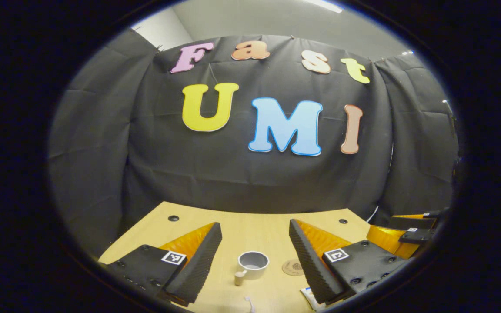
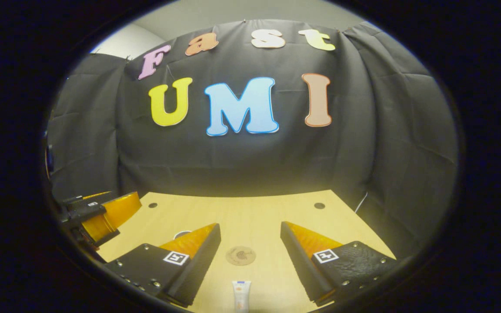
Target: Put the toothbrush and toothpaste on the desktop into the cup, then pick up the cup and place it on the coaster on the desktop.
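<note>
In the left gripper view the left tool (image 1: 255, 256) hangs above the table (image 1: 250, 230) with its fingers spread wide and nothing between them. Framed in that gap, the cup (image 1: 253, 264) stands upright near the table's near edge, its handle turned toward the camera. Just beside it, toward the right edge, the round coaster (image 1: 293, 267) lies flat, partly covered by the tool's right finger. The toothbrush (image 1: 249, 303) shows as a thin pale sliver at the near edge, cut off by the view's rim (too little to make out which end). The toothpaste (image 1: 310, 297) peeks out beneath the right finger, mostly hidden. The right tool (image 1: 411, 237) appears at the table's right edge, cropped.

In the right gripper view the right tool (image 2: 250, 256) is likewise wide open and empty. The coaster (image 2: 240, 255) lies between its fingers, and the toothpaste (image 2: 241, 295) rests nearer the near edge, its lower end cut off. A sliver of the cup's rim (image 2: 182, 233) shows behind the left finger.
</note>
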`<state>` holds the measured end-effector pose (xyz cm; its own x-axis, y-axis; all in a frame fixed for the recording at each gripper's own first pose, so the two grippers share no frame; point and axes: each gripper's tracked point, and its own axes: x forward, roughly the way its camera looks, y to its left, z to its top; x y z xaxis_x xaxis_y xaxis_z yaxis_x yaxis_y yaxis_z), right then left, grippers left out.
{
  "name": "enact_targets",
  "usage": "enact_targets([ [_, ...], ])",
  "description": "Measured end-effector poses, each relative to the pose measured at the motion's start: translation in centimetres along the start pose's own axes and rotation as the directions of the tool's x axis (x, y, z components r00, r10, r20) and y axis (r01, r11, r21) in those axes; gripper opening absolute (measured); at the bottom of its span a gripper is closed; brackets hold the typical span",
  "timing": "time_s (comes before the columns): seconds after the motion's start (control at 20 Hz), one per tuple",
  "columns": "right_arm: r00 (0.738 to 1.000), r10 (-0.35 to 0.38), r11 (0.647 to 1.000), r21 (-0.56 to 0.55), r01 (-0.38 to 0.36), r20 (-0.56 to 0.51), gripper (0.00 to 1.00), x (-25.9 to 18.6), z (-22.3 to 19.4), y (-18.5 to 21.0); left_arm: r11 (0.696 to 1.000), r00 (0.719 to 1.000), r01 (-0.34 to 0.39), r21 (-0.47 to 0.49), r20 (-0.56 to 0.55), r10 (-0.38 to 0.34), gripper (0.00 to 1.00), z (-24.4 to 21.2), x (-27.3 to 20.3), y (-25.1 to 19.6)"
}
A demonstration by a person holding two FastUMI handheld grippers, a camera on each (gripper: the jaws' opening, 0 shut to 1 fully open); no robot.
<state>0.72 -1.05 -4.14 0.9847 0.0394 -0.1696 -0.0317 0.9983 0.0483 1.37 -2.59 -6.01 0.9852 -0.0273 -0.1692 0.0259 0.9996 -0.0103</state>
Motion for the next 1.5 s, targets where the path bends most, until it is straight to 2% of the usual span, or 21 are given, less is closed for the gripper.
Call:
enact_targets([
  [0.55, 0.983, 0.024, 0.999, 0.027, -0.019, -0.181, 0.89, 2.0, -4.6, 0.3, 1.000, 0.979, 0.027, -0.005, -0.200, -0.028, 1.00, -7.3, 1.7, -0.8],
  [0.6, 0.977, 0.029, 0.999, 0.031, -0.023, -0.211, 0.89, 2.2, -5.6, 0.4, 1.000, 0.974, 0.028, -0.007, -0.224, -0.029, 0.92, -8.2, 1.8, -0.8],
  [0.65, 0.971, 0.032, 0.999, 0.034, -0.024, -0.238, 0.89, 2.4, -6.3, 0.4, 1.000, 0.968, 0.027, -0.011, -0.249, -0.029, 1.00, -9.4, 1.9, -0.8],
  [0.85, 0.942, 0.037, 0.999, 0.042, -0.025, -0.333, 0.90, 2.5, -9.3, 0.5, 0.999, 0.935, 0.028, -0.023, -0.352, -0.034, 1.00, -13.4, 2.0, -0.9],
  [0.9, 0.932, 0.038, 0.999, 0.043, -0.024, -0.362, 0.90, 2.4, -10.2, 0.4, 0.999, 0.925, 0.026, -0.027, -0.378, -0.035, 1.00, -14.4, 2.0, -0.9],
  [0.95, 0.919, 0.039, 0.999, 0.045, -0.024, -0.393, 0.90, 2.3, -11.1, 0.4, 0.999, 0.913, 0.022, -0.033, -0.407, -0.034, 0.92, -15.8, 2.1, -1.0],
  [1.0, 0.905, 0.039, 0.999, 0.046, -0.022, -0.424, 0.92, 2.1, -12.2, 0.5, 0.999, 0.898, 0.024, -0.044, -0.438, -0.041, 1.00, -17.0, 1.9, -1.1],
  [1.05, 0.890, 0.041, 0.999, 0.047, -0.022, -0.454, 0.90, 2.0, -13.1, 0.6, 0.998, 0.881, 0.033, -0.061, -0.470, -0.058, 0.99, -18.1, 1.8, -1.5],
  [1.25, 0.824, 0.054, 0.998, 0.055, -0.028, -0.563, 0.90, 1.8, -17.0, 1.0, 0.999, 0.812, 0.027, -0.037, -0.582, -0.043, 1.00, -22.2, 0.7, -0.9],
  [1.35, 0.794, 0.059, 0.998, 0.058, -0.030, -0.605, 0.91, 1.7, -18.5, 1.3, 0.999, 0.762, 0.022, -0.038, -0.647, -0.041, 1.00, -24.1, -0.3, -0.7],
  [1.4, 0.778, 0.057, 0.998, 0.055, -0.029, -0.625, 0.89, 1.5, -19.5, 1.2, 0.999, 0.733, 0.018, -0.041, -0.679, -0.041, 0.93, -25.2, -0.7, -0.7],
  [1.45, 0.762, 0.056, 0.998, 0.052, -0.029, -0.645, 0.91, 1.3, -20.3, 1.1, 0.999, 0.711, 0.012, -0.044, -0.703, -0.040, 1.00, -26.5, -0.8, -0.7],
  [1.5, 0.744, 0.058, 0.998, 0.051, -0.031, -0.665, 0.91, 1.1, -21.3, 1.2, 0.999, 0.691, 0.007, -0.042, -0.722, -0.035, 1.00, -27.2, -1.0, -0.6],
])
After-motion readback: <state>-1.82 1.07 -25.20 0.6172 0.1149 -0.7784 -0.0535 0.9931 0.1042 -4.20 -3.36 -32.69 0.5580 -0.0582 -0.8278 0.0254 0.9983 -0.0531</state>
